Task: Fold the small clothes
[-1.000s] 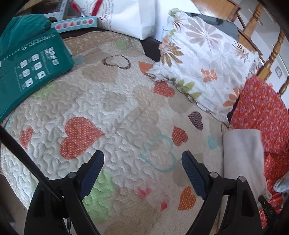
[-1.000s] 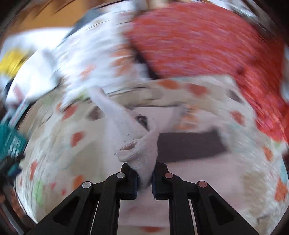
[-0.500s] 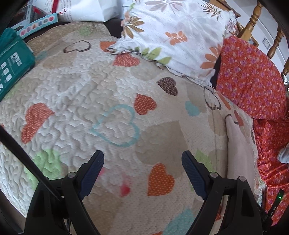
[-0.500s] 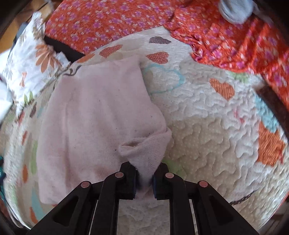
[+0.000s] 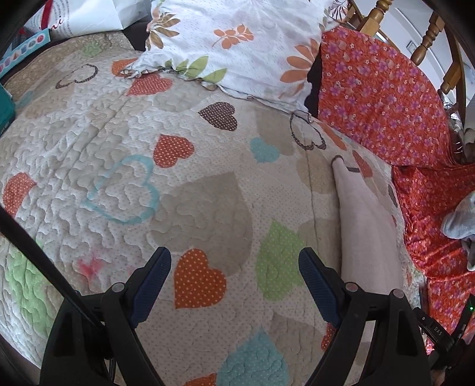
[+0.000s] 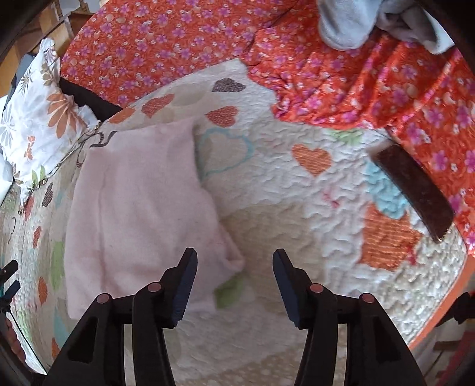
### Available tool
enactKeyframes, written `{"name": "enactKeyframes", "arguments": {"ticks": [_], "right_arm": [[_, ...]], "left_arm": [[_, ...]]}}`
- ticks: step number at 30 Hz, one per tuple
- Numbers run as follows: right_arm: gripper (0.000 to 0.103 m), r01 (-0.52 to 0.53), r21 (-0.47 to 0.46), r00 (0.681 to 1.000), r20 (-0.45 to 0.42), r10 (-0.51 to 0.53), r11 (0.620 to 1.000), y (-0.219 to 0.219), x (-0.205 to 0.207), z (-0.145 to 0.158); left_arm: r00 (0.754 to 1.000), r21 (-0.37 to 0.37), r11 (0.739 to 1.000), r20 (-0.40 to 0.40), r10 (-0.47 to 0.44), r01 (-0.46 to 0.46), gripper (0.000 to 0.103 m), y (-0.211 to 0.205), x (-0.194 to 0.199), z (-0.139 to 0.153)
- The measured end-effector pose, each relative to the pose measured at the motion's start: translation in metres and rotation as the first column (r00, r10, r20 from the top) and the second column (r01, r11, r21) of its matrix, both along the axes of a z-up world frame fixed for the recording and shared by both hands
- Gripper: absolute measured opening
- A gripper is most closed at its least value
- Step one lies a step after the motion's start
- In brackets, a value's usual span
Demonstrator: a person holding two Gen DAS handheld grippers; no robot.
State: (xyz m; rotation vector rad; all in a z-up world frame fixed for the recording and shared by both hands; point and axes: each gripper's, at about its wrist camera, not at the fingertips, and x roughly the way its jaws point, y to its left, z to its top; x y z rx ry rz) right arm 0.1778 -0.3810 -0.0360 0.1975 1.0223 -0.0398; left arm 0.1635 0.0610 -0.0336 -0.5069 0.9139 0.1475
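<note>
A pale pink garment (image 6: 142, 207) lies folded flat on the heart-patterned quilt (image 6: 282, 190), left of centre in the right wrist view. My right gripper (image 6: 234, 267) hangs just off its near right corner; its jaws are opening and the pads touch nothing, though the corner lies just below the left finger. In the left wrist view the same pink garment (image 5: 365, 225) shows as a narrow strip at the right. My left gripper (image 5: 234, 267) is wide open over the bare quilt (image 5: 178, 166), with nothing between its fingers.
A floral white pillow (image 5: 237, 44) and an orange flowered cloth (image 5: 383, 98) lie at the back. Grey clothes (image 6: 374, 20) sit on the orange cloth (image 6: 386, 89). A dark brown flat object (image 6: 415, 190) lies at the quilt's right edge. Wooden chair posts (image 5: 427, 38) stand behind.
My right gripper let go of the pink garment's corner, which now rests on the quilt. Both grippers swept across the bed, the left one nearing the pink garment.
</note>
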Motion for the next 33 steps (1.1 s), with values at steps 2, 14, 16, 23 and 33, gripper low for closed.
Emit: {"name": "enactKeyframes", "arguments": {"ticks": [2, 14, 16, 23, 33], "right_arm": [[0.061, 0.004, 0.01, 1.0, -0.007, -0.004, 1.0, -0.007, -0.003, -0.001], [0.068, -0.022, 0.07, 0.999, -0.028, 0.024, 0.997, -0.013, 0.012, -0.005], [0.068, -0.017, 0.113, 0.999, -0.033, 0.021, 0.993, -0.014, 0.017, -0.008], [0.069, 0.038, 0.323, 0.999, -0.001, -0.04, 0.946, -0.023, 0.057, -0.005], [0.07, -0.051, 0.341, 0.999, 0.027, 0.045, 0.939, 0.009, 0.131, -0.019]], "left_arm": [[1.0, -0.023, 1.0, -0.002, -0.011, 0.011, 0.087, 0.0, 0.0, -0.002], [0.988, -0.172, 0.974, 0.073, -0.138, 0.149, 0.087, -0.022, 0.006, -0.008], [0.986, -0.169, 0.975, 0.104, -0.131, 0.147, 0.087, -0.027, 0.009, -0.006], [0.97, -0.207, 0.949, 0.096, -0.223, 0.239, 0.087, -0.058, 0.039, -0.014], [0.926, -0.301, 0.876, 0.092, -0.366, 0.376, 0.087, -0.131, 0.083, -0.034]]}}
